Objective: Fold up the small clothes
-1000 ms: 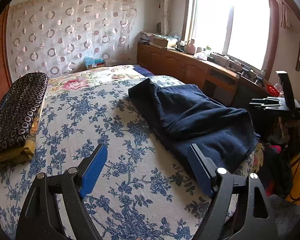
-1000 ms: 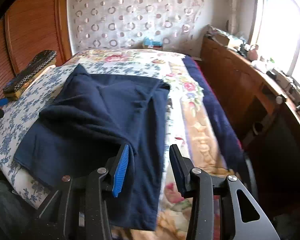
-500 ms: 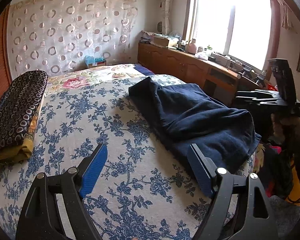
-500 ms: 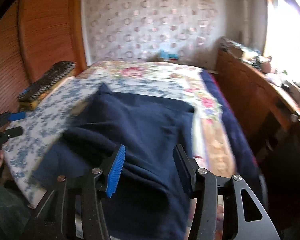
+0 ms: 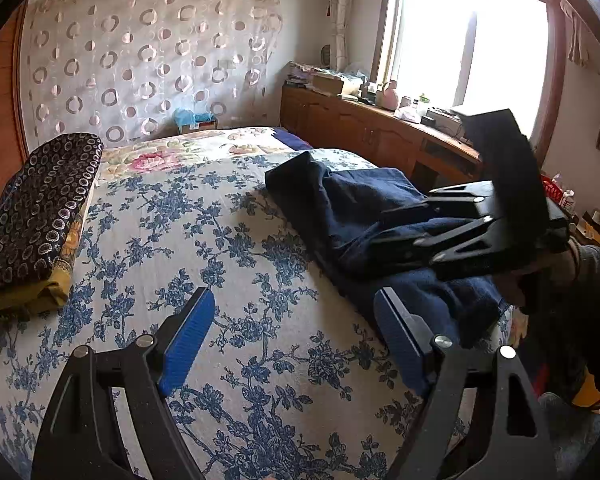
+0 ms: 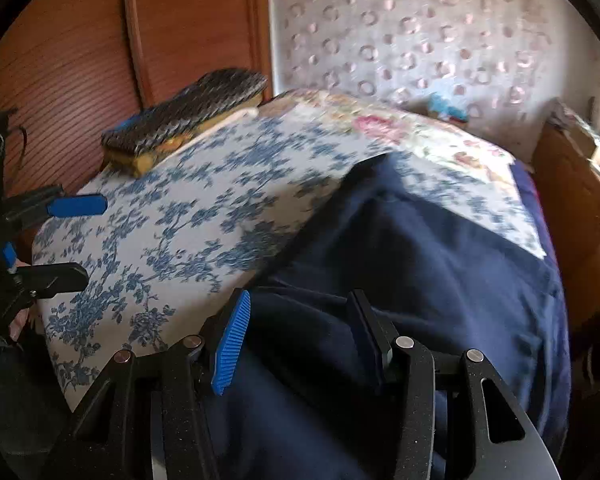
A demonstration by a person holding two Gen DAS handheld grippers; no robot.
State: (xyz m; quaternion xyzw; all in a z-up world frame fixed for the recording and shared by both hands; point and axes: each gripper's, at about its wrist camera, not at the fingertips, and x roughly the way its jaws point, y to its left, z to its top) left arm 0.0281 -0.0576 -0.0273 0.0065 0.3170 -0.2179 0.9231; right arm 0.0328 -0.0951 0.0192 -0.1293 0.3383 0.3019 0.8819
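Left wrist view: the left gripper fills the bottom of the frame with its jaws standing wide apart and nothing between them; only the blue-flowered bedspread lies under the gap. The navy garment lies at centre right, rumpled and loosely doubled over, its far corner pointing toward the upper middle and its near end hanging off the bed edge at lower right. The right gripper reaches in from the right side of the frame over the garment's middle, carried by a hand in a dark sleeve; from this side I cannot tell whether its fingers touch the cloth. At the left edge a folded stack of cloth, dark with ring dots over yellow, sits on the bed, which looks like work already set aside.

Right wrist view: the picture is smeared by motion. The right gripper is at bottom centre, jaws partly open, with the navy garment spread below and beyond them across the lower right. No fold is pinched between the pads as far as I can see. The left gripper shows at the left edge, open, just above the bedspread. The folded stack sits at upper left.

By my judgement this garment is barely started: it is bunched rather than squared, and it needs gripping, straightening and folding.
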